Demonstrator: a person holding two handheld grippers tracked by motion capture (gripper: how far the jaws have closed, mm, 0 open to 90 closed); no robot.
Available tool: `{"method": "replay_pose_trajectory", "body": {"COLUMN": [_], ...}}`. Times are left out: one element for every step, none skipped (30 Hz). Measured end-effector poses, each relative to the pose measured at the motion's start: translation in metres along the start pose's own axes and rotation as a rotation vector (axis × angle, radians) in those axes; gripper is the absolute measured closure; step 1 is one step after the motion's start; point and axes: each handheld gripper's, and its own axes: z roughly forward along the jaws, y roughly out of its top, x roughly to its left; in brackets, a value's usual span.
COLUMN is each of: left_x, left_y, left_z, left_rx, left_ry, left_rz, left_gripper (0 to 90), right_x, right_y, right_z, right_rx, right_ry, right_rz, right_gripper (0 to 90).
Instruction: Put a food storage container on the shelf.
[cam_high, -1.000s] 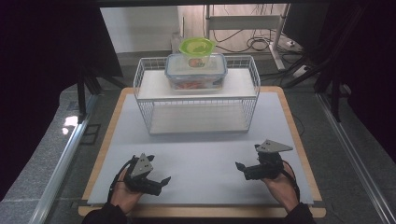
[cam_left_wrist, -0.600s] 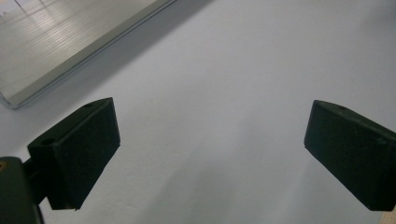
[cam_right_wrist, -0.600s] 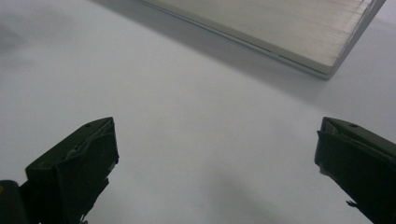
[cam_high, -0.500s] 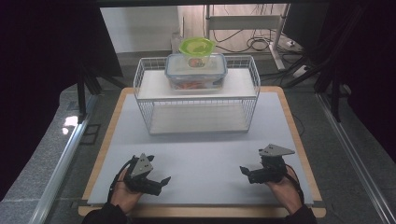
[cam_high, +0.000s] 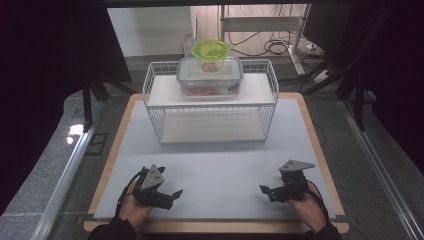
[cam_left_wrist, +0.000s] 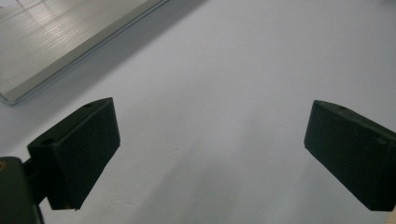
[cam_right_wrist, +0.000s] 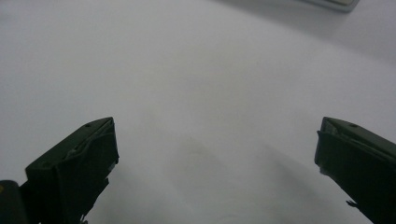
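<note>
White tabletop (cam_high: 220, 165) bears both claws (jaws apart): left claw (cam_high: 172, 196), right claw (cam_high: 266, 192).

A green bowl (cam_high: 211, 50) sits atop the lidded container (cam_high: 210, 76).

Dim dark surroundings, evenly lit white mat (cam_high: 220, 165), soft shadows beneath wire rack (cam_high: 210, 107), slightly soft focus

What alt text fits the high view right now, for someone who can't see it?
Two hand-held grippers, left gripper and right gripper, rest open and empty near the front of a grey mat. Behind them a white wire rack carries a clear lidded container with a green lid on top.
</note>
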Motion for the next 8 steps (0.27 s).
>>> {"method": "replay_pose_trajectory", "body": {"left_x": [0.0, 0.0, -0.0002, -0.0002, -0.0001, 0.0001, 0.0002, 0.0002], "left_y": [0.0, 0.0, 0.0001, 0.0002, 0.0003, 0.0004, 0.0005, 0.0005], "left_z": [0.0, -0.0003, -0.0005, -0.0007, -0.0009, -0.0009, -0.0008, -0.0008], "left_rx": [-0.002, -0.005, -0.011, -0.012, -0.013, -0.015, -0.015, -0.014], "left_ry": [-0.001, -0.004, -0.005, -0.004, -0.003, -0.004, -0.004, -0.003], "left_rz": [0.0, 0.0, -0.003, -0.002, -0.002, -0.003, -0.003, -0.003], "left_gripper": [3.3, 3.3, 3.2, 3.2, 3.2, 3.2, 3.3, 3.2], "right_x": [-0.0002, -0.0004, -0.0002, 0.0, 0.0002, 0.0006, 0.0007, 0.0006], "right_y": [-0.0004, -0.0008, -0.0009, -0.0011, -0.0011, -0.0011, -0.001, -0.001], "right_z": [0.0006, 0.0014, 0.0019, 0.0026, 0.0029, 0.0033, 0.0034, 0.0035], "right_rx": [0.004, 0.014, 0.018, 0.023, 0.024, 0.024, 0.025, 0.025], "right_ry": [0.002, 0.004, 0.004, 0.003, 0.002, 0.002, 0.001, 0.0], "right_rz": [0.002, 0.003, 0.005, 0.001, -0.002, -0.001, -0.003, -0.004], "right_gripper": [0.0, 0.0, 0.0, 0.0, 0.0, 0.0, 0.0, 0.0]}}
